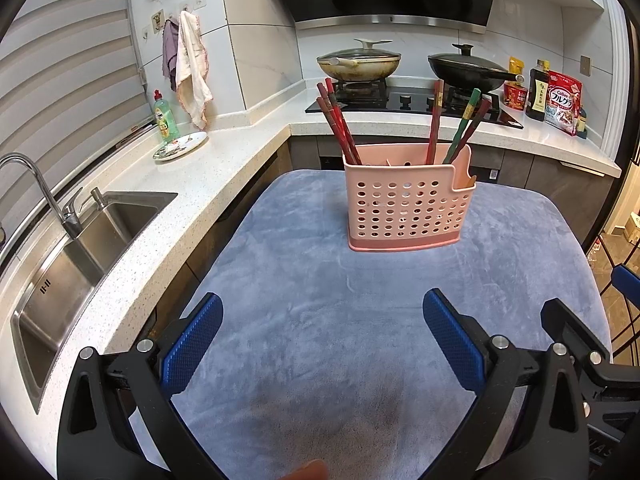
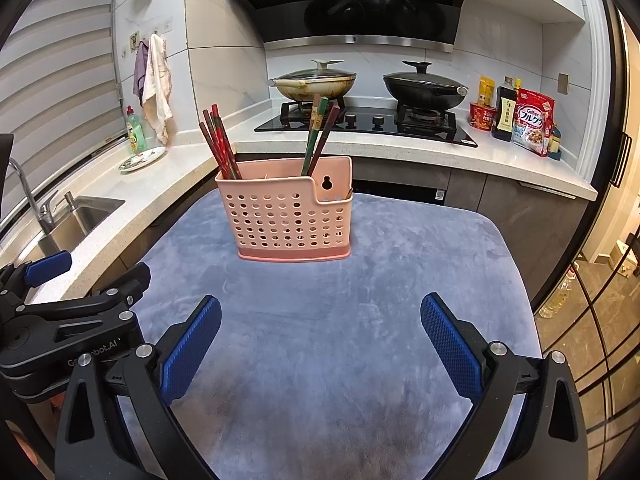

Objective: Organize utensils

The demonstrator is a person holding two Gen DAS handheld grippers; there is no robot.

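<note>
Over the blue-grey cloth (image 1: 320, 340) my left gripper (image 1: 322, 312) hung with its blue pads spread wide, nothing between them, touching nothing. My right gripper (image 2: 320, 314) was just beside it, also wide open and empty above the same cloth. The pink perforated holder (image 1: 406, 200) stood upright toward the far part of the cloth, well apart from both tools. Red chopsticks (image 1: 338, 124) leaned at its left end; more chopsticks (image 1: 460, 128), red and green, leaned toward the right. A pale piece showed in the small right-end pocket, maybe a wooden utensil, too hidden to tell. Sink (image 1: 80, 256) to the left, two lidded pans (image 2: 316, 80) on the stove behind.
</note>
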